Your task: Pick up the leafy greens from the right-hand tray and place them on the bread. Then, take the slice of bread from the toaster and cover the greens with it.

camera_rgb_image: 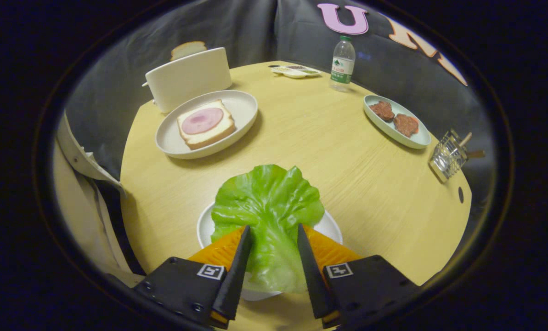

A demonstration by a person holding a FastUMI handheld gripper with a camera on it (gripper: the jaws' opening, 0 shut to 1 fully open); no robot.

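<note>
Gripper (274, 239) fingers apart, straddling crinkly green lettuce leaf (267, 207) on small white plate (205, 227); leaf's long axis runs straight ahead, bare wooden table (338, 151) beyond toward ham-topped bread slice (206, 123).

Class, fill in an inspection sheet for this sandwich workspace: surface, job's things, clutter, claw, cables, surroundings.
Surface: round wooden table.
Job's things: lettuce leaf over a white dish; bread with ham on a plate; bread slice in the toaster.
Clutter: water bottle, patties dish, wire basket, small tray.
Claw: claw open, fingers either side of the leaf; contact unclear.
Cables: nothing seen.
Surroundings: dark cloth wall, a person's sleeve.
</note>
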